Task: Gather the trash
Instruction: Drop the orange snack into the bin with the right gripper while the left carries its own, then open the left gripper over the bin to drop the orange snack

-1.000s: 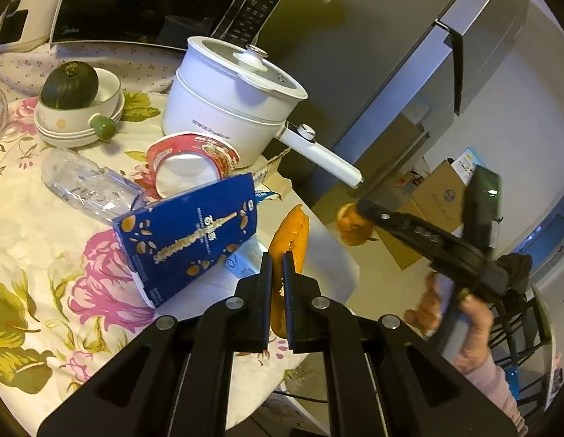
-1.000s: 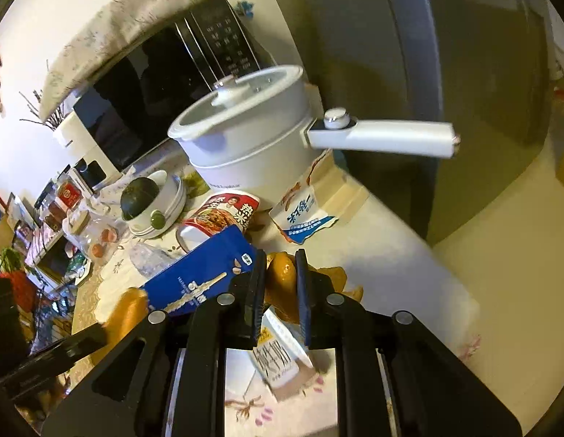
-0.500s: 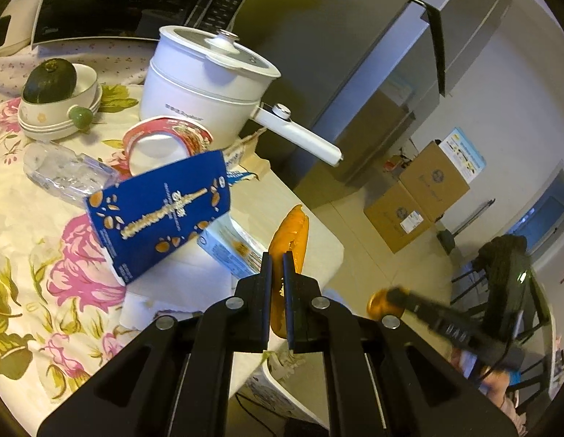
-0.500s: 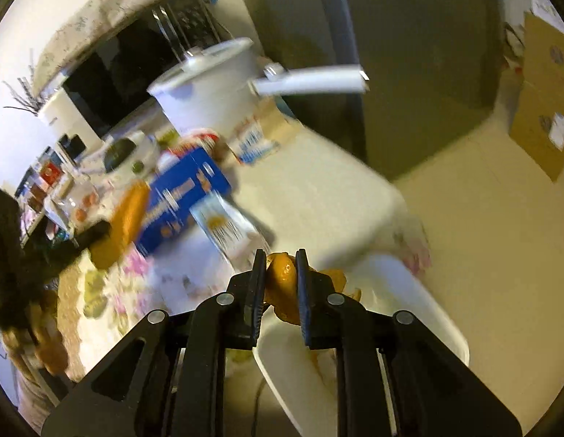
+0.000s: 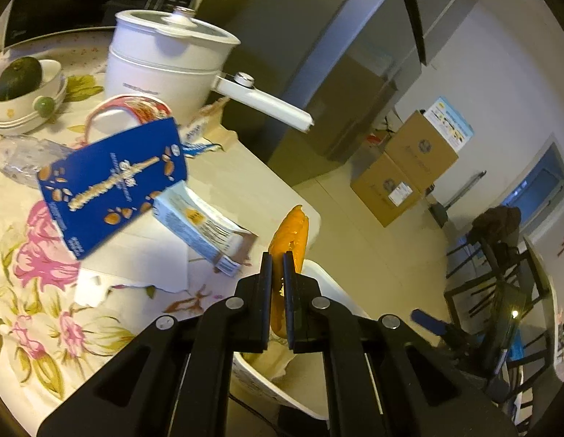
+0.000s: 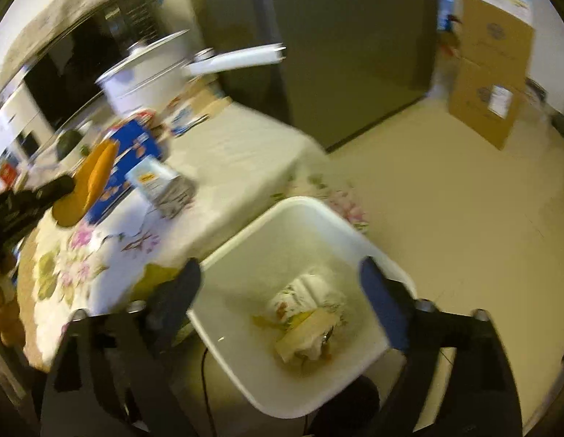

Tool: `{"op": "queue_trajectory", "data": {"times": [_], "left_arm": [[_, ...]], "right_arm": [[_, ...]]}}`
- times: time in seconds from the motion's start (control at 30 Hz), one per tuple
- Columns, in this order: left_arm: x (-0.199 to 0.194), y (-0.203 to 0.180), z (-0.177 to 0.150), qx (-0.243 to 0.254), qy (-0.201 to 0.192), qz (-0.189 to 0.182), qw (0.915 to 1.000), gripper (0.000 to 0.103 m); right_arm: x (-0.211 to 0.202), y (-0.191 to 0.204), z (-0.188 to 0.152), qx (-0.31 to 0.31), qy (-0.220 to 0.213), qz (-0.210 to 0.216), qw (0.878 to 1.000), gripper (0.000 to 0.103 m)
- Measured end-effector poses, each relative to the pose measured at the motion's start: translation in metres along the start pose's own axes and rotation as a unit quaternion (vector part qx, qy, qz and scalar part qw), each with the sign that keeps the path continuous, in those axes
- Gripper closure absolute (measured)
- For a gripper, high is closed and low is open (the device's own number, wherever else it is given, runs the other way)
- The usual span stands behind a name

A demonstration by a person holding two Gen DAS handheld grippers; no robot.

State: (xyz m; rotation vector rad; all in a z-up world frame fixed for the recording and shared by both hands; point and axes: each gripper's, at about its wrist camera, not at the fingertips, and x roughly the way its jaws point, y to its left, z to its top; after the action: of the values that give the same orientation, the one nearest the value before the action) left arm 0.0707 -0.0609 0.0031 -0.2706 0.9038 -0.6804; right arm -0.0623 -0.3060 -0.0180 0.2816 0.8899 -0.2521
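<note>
My left gripper [image 5: 277,260] is shut on a long orange peel [image 5: 292,231], held over the table's corner just above the white bin [image 5: 331,284]. The right wrist view shows that peel [image 6: 97,176] at the left, in the left gripper [image 6: 54,189]. My right gripper [image 6: 280,273] hangs over the bin [image 6: 300,204]; its jaws are opening wide with nothing between them. Crumpled wrappers and peel scraps [image 6: 307,322] lie at the bin's bottom. On the floral tablecloth lie a blue carton [image 5: 114,185], a small pale-blue carton [image 5: 202,225] and a red-rimmed paper cup [image 5: 125,109].
A white pot [image 5: 165,62] with a long handle stands at the table's back, beside a bowl with a green squash [image 5: 20,76] and a crushed clear bottle [image 5: 23,156]. A grey fridge [image 5: 318,73] rises behind. Cardboard boxes [image 5: 402,167] and a dark chair [image 5: 500,255] stand on the floor.
The right gripper swung from the table out over the bin and opened, and the orange piece it held is gone from its jaws. The left gripper carried its peel toward the table's corner.
</note>
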Motion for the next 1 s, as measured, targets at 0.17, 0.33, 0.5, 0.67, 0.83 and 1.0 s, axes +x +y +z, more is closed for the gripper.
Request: {"op": "queue_trajectory", "data": {"times": [0.17,0.33,0.5,0.67,0.83,1.0], "left_arm": [[0.015,-0.017,-0.007,0.019,0.019,-0.010,0.9996,0.097],[0.042,-0.038,-0.022,0.044,0.053,-0.013,0.9975,0.097],[0.068,-0.056,-0.037,0.067,0.084,-0.016,0.9940,0.097],[0.093,-0.063,-0.052,0.078,0.118,-0.016,0.9899,0.095],[0.113,-0.068,-0.067,0.090,0.157,-0.010,0.9835,0.067],[0.105,-0.067,-0.062,0.096,0.146,-0.009,0.9846,0.044]], "right_arm": [[0.001,-0.026,-0.003,0.029,0.003,-0.039,0.999,0.010],[0.001,-0.042,-0.006,0.047,0.010,-0.057,0.997,0.010],[0.004,-0.048,-0.007,0.052,0.022,-0.063,0.996,0.010],[0.005,-0.055,-0.007,0.061,0.026,-0.065,0.996,0.010],[0.009,-0.059,-0.008,0.073,0.042,-0.056,0.995,0.010],[0.009,-0.055,-0.007,0.071,0.040,-0.049,0.996,0.010]]}}
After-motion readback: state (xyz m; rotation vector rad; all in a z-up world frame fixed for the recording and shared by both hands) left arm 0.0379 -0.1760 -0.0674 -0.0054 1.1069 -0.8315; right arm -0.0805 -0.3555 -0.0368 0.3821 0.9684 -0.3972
